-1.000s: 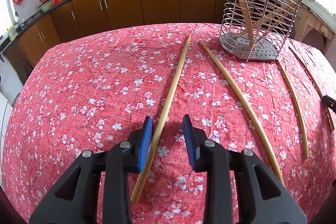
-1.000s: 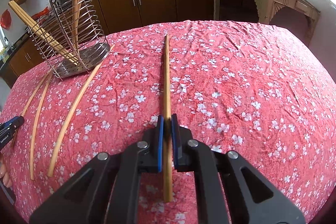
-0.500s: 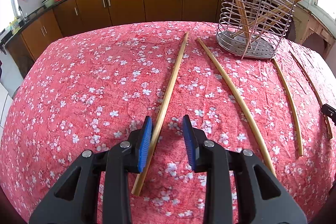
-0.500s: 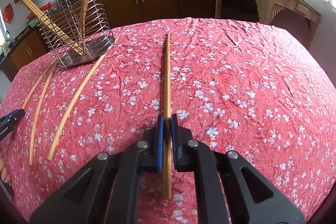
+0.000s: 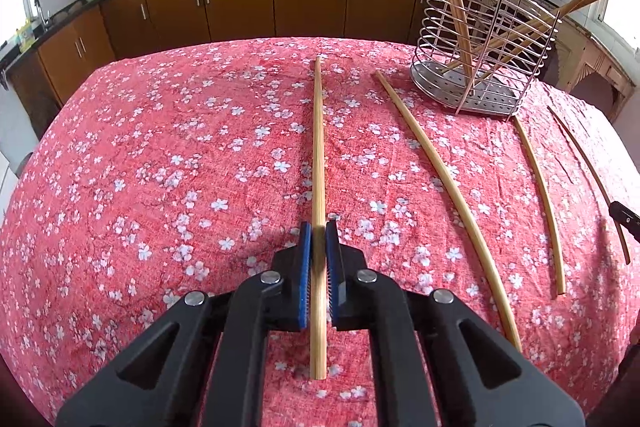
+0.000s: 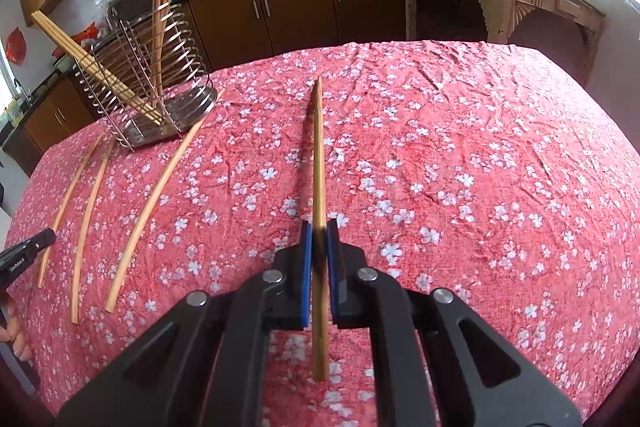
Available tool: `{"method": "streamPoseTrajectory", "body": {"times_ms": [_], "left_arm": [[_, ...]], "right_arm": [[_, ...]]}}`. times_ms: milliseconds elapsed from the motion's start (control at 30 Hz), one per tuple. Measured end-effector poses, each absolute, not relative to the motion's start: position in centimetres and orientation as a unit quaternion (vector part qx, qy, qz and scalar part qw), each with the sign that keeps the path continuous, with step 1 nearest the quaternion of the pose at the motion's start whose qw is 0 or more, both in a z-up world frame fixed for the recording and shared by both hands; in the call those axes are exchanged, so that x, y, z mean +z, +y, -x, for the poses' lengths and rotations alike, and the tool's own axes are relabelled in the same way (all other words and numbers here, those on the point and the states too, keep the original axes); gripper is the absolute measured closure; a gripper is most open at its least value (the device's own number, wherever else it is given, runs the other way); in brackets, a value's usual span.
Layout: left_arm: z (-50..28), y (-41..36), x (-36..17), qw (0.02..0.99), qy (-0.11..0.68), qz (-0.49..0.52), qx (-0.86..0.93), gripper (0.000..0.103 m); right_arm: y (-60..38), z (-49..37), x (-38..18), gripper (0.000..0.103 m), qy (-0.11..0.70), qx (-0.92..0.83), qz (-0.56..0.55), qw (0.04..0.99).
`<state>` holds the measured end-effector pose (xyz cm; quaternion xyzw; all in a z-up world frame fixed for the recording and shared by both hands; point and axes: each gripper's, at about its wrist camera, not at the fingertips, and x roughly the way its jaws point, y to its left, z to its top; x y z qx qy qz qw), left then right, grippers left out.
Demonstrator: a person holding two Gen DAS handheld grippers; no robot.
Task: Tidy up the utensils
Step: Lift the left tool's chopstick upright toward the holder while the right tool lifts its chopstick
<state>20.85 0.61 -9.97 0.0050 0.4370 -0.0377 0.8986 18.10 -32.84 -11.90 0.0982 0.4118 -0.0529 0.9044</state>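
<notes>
While the left hand-held gripper [image 5: 319, 241] pinches one bamboo chopstick [image 5: 318, 147] between its blue pads, the right hand-held gripper [image 6: 319, 241] is pressed onto another chopstick [image 6: 318, 155] the same way. Each stick points forward over the counter [image 5: 160, 147] with its red floral cloth. Three loose chopsticks [image 6: 154, 199] lie on the cloth between the two grippers, beside the wire utensil holder [image 6: 148, 95], which already holds several sticks leaning upright and aslant.
</notes>
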Motion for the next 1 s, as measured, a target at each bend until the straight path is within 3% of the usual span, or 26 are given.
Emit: {"method": "streamPoseTrajectory", "body": {"times_ms": [333,467,567,733,1000], "left_arm": [[-20.5,-0.1,-10.0,0.898,0.438,-0.021,-0.038,0.096],[-20.4,-0.3,-10.0,0.898,0.438,-0.020,-0.046,0.095],[-20.0,-0.4,-10.1,0.897,0.438,-0.025,-0.049,0.094],[-18.4,-1.0,-10.3,0.900,0.430,-0.044,-0.051,0.094],[-17.3,-1.0,-10.3,0.898,0.435,-0.041,-0.056,0.096]], "right_arm": [[-32.2,-18.5,-12.9,0.094,0.429,-0.057,-0.076,0.898],[-32.0,-18.0,-12.6,0.086,0.436,-0.052,-0.079,0.895],[-31.5,-17.3,-12.6,0.086,0.441,-0.049,-0.072,0.893],[-31.2,-16.6,-12.6,0.094,0.436,-0.054,-0.058,0.897],[-31.9,-16.3,-11.8,0.095,0.421,-0.052,-0.078,0.902]]}}
